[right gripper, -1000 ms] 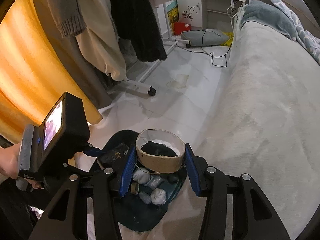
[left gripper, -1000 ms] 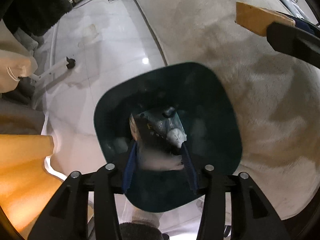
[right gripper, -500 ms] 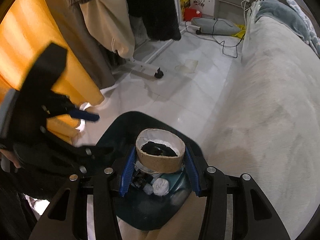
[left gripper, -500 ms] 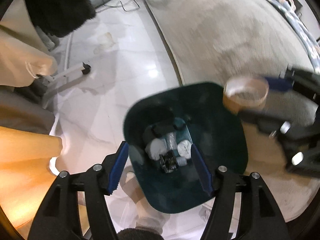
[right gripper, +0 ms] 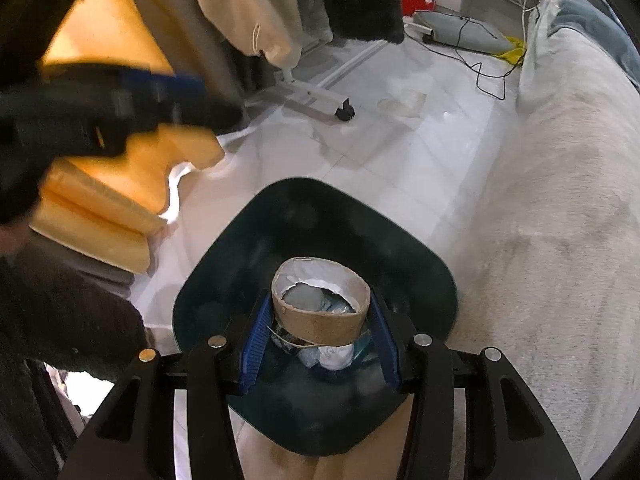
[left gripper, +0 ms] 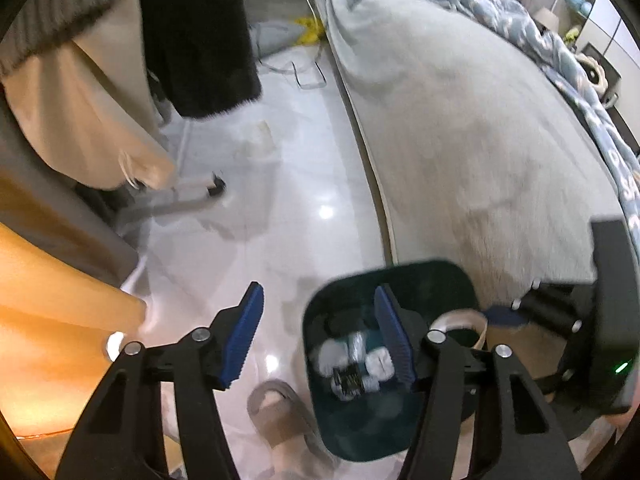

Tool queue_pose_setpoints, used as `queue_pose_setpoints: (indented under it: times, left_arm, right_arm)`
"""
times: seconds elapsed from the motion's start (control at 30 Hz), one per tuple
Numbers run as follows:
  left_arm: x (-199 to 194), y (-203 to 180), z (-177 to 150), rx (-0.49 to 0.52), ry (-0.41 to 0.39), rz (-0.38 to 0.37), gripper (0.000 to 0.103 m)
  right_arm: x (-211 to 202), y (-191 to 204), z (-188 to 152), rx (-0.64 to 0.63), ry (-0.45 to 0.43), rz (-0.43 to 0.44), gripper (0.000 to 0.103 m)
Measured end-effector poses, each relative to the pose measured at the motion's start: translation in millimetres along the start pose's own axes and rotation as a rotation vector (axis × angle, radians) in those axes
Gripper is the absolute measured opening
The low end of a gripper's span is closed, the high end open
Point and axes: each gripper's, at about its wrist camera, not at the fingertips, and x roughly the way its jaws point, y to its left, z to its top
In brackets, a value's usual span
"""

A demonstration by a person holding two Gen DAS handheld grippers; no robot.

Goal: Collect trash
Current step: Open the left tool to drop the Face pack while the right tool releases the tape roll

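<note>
A dark teal bin stands on the floor beside the bed, with crumpled white tissues and a dark wrapper at its bottom. My left gripper hovers above the bin's left side; its jaws are closing with nothing between them. Seen from the right wrist, my right gripper is shut on a brown cardboard ring with white paper inside, held directly over the bin. That ring also shows at the bin's right edge in the left wrist view. The left gripper is a blur at upper left.
A bed with a grey blanket runs along the right. Hanging clothes and a wheeled rack foot stand at the left, beside an orange curtain. Cables lie on the white tiles. A slippered foot is near the bin.
My left gripper let a dark wrapper drop into the bin, then rose and drifted left, empty. My right gripper brought the cardboard ring lower, over the bin.
</note>
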Motion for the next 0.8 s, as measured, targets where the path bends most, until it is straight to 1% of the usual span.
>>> queue_pose_setpoints:
  times: [0.07,0.17,0.2,0.33,0.43,0.5,0.63,0.73,0.77,0.8]
  left_arm:
    - [-11,0,6,-0.010,-0.040,0.003,0.057]
    - [-33,-1,16,-0.023,-0.123,-0.002,0.055]
    - [-44,-2,20,-0.025,-0.162,-0.006,0.055]
    - [-70,-7,24,-0.029,-0.244,-0.026,0.055]
    - [-87,-17,23,-0.013,-0.289,-0.005,0.055]
    - [-100,-26,25,0.014,-0.330,0.015,0.055]
    - [-129,-39,18,0.017,-0.400,-0.004,0.059]
    - [-140,-50,11,0.026,-0.427,0.021,0.059]
    - [-143,-53,9,0.026,-0.434,0.018,0.060]
    - [-147,-56,6,0.024,-0.446,0.012,0.064]
  right_arm:
    - [4,1,-2,-0.007,0.019,-0.007,0.049]
    - [11,5,-3,-0.023,0.048,-0.020,0.049]
    - [12,7,-4,-0.032,0.057,-0.020,0.049]
    - [18,16,-9,-0.066,0.091,-0.026,0.050]
    - [19,25,-15,-0.089,0.096,-0.048,0.051]
    - [16,29,-19,-0.083,0.084,-0.058,0.062]
    - [9,30,-27,-0.052,0.057,-0.068,0.063]
    - [-6,31,-35,-0.033,0.012,-0.072,0.063]
    - [-17,31,-38,-0.018,-0.021,-0.075,0.063]
    - [-23,32,-41,-0.006,-0.044,-0.074,0.063]
